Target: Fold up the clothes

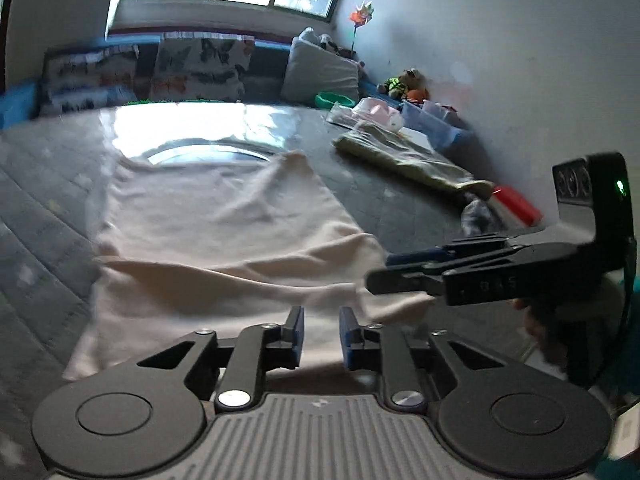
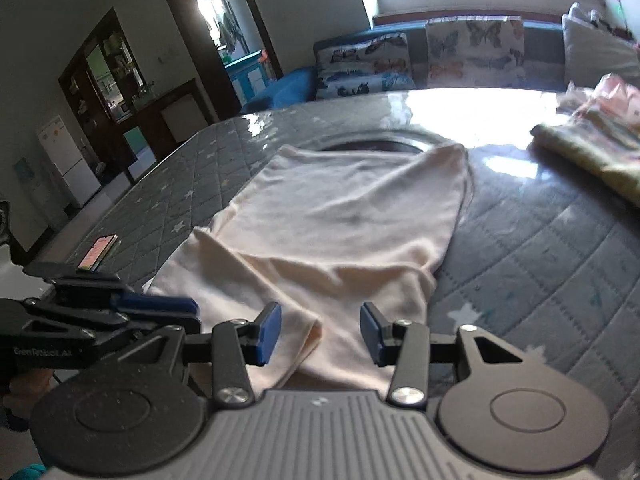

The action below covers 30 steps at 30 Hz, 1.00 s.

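Cream shirt [image 2: 340,232] spread on quilted surface [image 2: 540,248], bare quilting to its left and right, near hem bunched beneath both grippers, left gripper [image 1: 320,336] released over near edge, right gripper [image 2: 320,332] released above folded near corner, folded clothes [image 1: 404,156] far right, phone [image 2: 98,252] at left edge

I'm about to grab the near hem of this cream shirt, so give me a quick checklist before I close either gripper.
1. Left gripper open: ok.
2. Right gripper open: ok.
3. Cream shirt between the right gripper's pads: ok.
4. Shirt lying flat: not ok, wrinkled and bunched near the hem.
5. Phone apart from the shirt: ok.
6. Folded yellow-green cloth apart from the shirt: ok.
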### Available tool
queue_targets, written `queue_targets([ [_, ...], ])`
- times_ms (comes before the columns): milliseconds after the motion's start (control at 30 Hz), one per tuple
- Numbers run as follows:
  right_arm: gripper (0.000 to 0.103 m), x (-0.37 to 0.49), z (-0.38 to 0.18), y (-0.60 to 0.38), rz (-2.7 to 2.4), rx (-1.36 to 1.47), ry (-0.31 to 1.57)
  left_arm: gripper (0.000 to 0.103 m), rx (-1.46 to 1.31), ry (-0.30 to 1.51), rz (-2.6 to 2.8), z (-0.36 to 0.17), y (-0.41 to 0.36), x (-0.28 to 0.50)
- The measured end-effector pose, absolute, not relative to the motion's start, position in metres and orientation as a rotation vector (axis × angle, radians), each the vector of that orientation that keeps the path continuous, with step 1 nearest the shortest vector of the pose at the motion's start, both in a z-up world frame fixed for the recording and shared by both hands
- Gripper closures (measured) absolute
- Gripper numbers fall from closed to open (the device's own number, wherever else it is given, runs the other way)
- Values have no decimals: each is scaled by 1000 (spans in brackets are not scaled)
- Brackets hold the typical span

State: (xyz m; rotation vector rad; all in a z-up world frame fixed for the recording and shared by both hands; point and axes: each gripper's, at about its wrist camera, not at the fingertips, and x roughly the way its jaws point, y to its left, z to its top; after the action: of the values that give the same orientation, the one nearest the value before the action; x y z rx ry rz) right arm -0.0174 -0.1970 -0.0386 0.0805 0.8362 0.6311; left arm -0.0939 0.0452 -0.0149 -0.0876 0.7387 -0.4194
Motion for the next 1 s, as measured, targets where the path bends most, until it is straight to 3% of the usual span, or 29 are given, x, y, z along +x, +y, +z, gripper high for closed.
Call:
queue_targets([
  [267,61,-14,-59,-165,639,0,882,76,-88,754,-182,-22,112,-81],
  [433,94,-24,-50,-150,647,-121,833,72,-90,792,-134,-35,129,-72],
  [500,95,-27,-39,-149,649,-153,788,72,-98,816,-128,-42,134,-70],
  [667,96,-27,-10,-152,621,-178,670,68,-98,819,-129,-42,140,-66],
  [800,95,-9,-19,-154,575,-189,721,68,-114,791,-146,-29,142,-62],
  [867,88,-3,-26,-155,578,-171,769,68,-112,776,-165,-25,136,-57],
  [933,73,-2,-32,-157,602,-141,802,68,-99,773,-193,-24,129,-47],
  [1000,73,-3,-40,-156,615,-133,821,68,-78,787,-211,-28,123,-39],
])
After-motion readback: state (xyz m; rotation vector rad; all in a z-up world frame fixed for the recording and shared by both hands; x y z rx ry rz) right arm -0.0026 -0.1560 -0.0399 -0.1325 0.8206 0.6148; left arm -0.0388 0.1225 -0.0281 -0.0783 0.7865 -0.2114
